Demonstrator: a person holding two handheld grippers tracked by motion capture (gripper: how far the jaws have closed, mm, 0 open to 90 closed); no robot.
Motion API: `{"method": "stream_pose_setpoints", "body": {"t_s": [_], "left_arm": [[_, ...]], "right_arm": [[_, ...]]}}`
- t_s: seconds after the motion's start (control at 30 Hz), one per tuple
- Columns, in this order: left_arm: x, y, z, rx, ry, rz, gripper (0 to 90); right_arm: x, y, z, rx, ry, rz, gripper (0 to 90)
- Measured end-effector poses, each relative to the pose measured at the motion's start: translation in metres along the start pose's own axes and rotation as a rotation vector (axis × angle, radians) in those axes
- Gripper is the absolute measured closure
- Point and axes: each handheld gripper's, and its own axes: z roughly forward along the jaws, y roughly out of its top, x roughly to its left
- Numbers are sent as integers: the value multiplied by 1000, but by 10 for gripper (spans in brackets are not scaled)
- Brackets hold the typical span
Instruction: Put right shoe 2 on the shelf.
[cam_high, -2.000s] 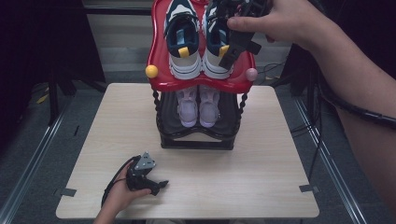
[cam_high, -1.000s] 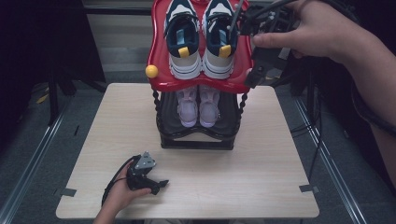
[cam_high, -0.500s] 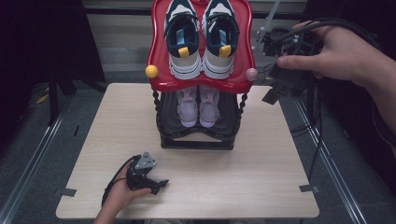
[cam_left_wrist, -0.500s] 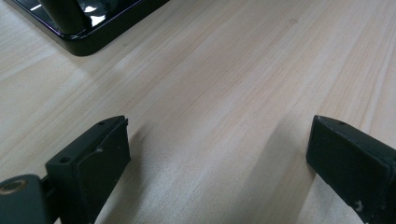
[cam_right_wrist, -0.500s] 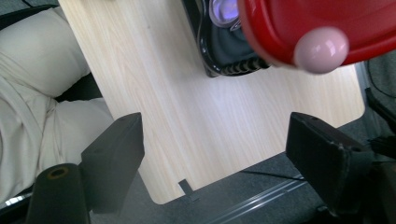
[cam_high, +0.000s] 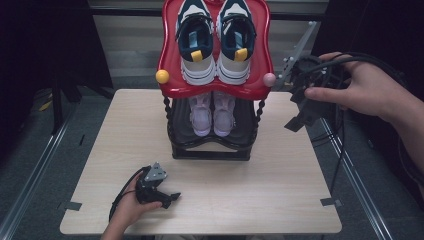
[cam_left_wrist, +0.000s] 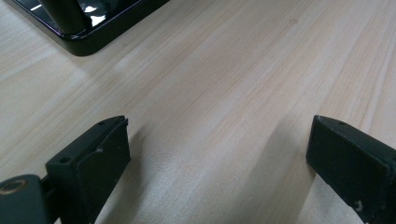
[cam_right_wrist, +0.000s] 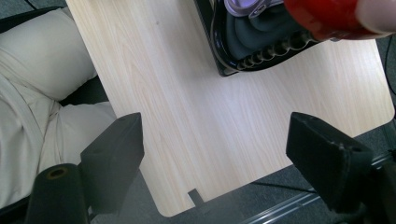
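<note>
Centrally on the pale wood-grain surface (cam_high: 280, 190): a two-tier shoe rack (cam_high: 212, 145) with a glossy black base, twisted black posts and a red, wavy-edged top tray (cam_high: 170, 55). A yellow ball knob (cam_high: 162, 76) and a pink ball knob (cam_high: 269, 79) sit at the tray's front corners.

Top tray: one pair of navy-and-white sneakers (cam_high: 215, 40) with yellow heel tabs, side by side, heels toward the person. Lower tier: one pair of pale lilac shoes (cam_high: 213, 112), partly shaded by the tray above.

Right hand-held gripper (cam_high: 300, 117): held in the air off the surface's right edge, just beside the rack's pink knob, touching nothing; jaws wide apart and empty. Its own view looks down on the surface, the rack's black base corner (cam_right_wrist: 224, 56) and the person's light trousers (cam_right_wrist: 42, 93).

Left hand-held gripper (cam_high: 167, 197): rests low on the surface near the front left, well apart from the rack; matte black jaws wide, bare wood between them. The rack's shiny black foot (cam_left_wrist: 88, 32) lies ahead of it.
</note>
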Motion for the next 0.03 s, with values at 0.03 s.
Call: {"method": "stream_pose_setpoints", "body": {"t_s": [0.03], "left_arm": [[0, 0, 0, 3, -3, 0, 56]], "right_arm": [[0, -1, 1, -4, 0, 8, 185]]}}
